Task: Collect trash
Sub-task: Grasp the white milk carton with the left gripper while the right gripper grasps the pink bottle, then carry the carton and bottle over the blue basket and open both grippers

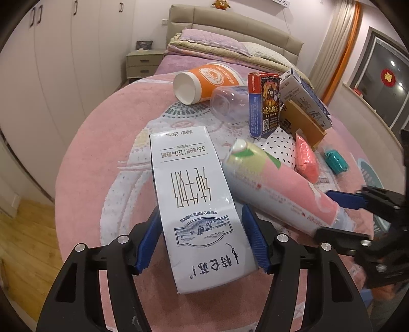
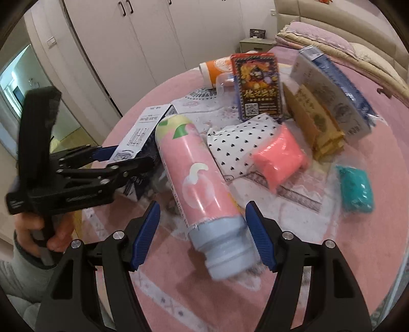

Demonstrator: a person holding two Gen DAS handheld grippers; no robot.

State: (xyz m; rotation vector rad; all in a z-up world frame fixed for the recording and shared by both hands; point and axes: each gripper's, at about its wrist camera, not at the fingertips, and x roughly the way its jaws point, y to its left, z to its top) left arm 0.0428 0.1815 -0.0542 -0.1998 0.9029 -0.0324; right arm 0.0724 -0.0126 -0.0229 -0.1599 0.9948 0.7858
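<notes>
Left gripper (image 1: 202, 240) pinching milk carton (image 1: 194, 201), right gripper (image 2: 202, 235) spread, straddling pink bottle (image 2: 196, 184)

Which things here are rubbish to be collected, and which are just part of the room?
Rubbish: milk carton, pink bottle, orange paper cup, clear plastic cup, card box.
Room: round rug, bed, bedside drawers, wardrobe.

This is a bedroom in a home. There is a big bed (image 1: 230, 48) with a padded headboard (image 1: 237, 23) and folded blankets (image 1: 204, 46). A small nightstand (image 1: 143, 63) stands beside it. Tall white wardrobe doors (image 1: 64, 51) fill one wall, and curtains (image 1: 340, 40) hang by the window.
</notes>
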